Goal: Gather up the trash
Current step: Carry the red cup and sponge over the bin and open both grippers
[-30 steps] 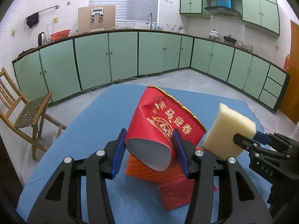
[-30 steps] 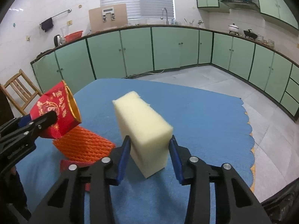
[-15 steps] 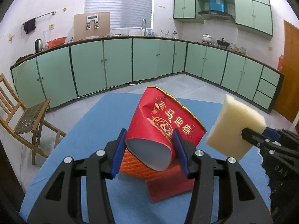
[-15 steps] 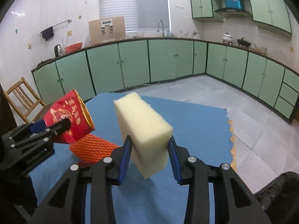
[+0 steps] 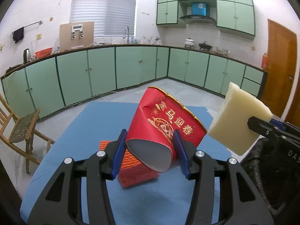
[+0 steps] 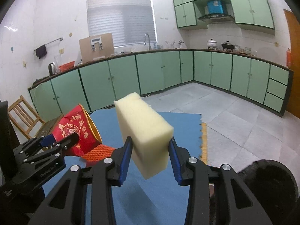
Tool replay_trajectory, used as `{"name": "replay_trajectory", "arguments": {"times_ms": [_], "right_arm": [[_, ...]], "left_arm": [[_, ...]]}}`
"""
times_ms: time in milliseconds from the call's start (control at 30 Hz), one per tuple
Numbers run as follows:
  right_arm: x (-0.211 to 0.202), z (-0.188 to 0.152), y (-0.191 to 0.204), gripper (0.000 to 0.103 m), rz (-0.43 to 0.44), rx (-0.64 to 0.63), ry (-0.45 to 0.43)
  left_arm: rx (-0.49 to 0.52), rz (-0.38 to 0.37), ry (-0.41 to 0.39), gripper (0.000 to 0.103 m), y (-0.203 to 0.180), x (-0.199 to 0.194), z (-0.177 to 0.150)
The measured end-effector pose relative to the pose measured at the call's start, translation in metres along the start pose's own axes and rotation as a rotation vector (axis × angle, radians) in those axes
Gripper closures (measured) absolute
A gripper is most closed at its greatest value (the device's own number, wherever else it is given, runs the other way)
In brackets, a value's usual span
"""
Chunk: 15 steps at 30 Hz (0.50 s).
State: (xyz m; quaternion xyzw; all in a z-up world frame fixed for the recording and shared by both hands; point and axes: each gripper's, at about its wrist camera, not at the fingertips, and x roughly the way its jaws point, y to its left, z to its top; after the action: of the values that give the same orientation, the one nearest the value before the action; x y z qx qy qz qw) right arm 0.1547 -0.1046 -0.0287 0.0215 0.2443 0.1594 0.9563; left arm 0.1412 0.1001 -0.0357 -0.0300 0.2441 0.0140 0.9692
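My left gripper point(image 5: 149, 153) is shut on a dented red paper cup point(image 5: 165, 123) with gold lettering, held on its side above the blue table mat point(image 5: 90, 123). The same cup point(image 6: 75, 129) shows at the left of the right wrist view. My right gripper point(image 6: 151, 155) is shut on a pale yellow foam block point(image 6: 144, 129), lifted off the mat; that block point(image 5: 238, 120) appears at the right of the left wrist view. Orange foam netting point(image 5: 131, 170) lies on the mat under the cup, partly hidden by it.
A dark bag-like shape point(image 6: 270, 180) sits at the lower right, off the mat's edge. A wooden chair point(image 5: 20, 127) stands left of the table. Green cabinets point(image 5: 105, 71) line the far walls across a tiled floor point(image 6: 234, 112).
Both grippers have risen with their loads, so the mat and orange netting look lower and smaller. The view now takes in more of the cabinets and walls. Both grips are unchanged.
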Motion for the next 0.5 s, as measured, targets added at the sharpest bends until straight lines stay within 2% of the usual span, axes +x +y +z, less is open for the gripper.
{"name": "replay_trajectory", "arguments": {"times_ms": [500], "right_arm": [[-0.081,-0.026,-0.058,0.065,-0.141,0.056,-0.031]], "left_arm": [[0.078,-0.166,-0.018,0.055,-0.085,-0.033,-0.012]]}}
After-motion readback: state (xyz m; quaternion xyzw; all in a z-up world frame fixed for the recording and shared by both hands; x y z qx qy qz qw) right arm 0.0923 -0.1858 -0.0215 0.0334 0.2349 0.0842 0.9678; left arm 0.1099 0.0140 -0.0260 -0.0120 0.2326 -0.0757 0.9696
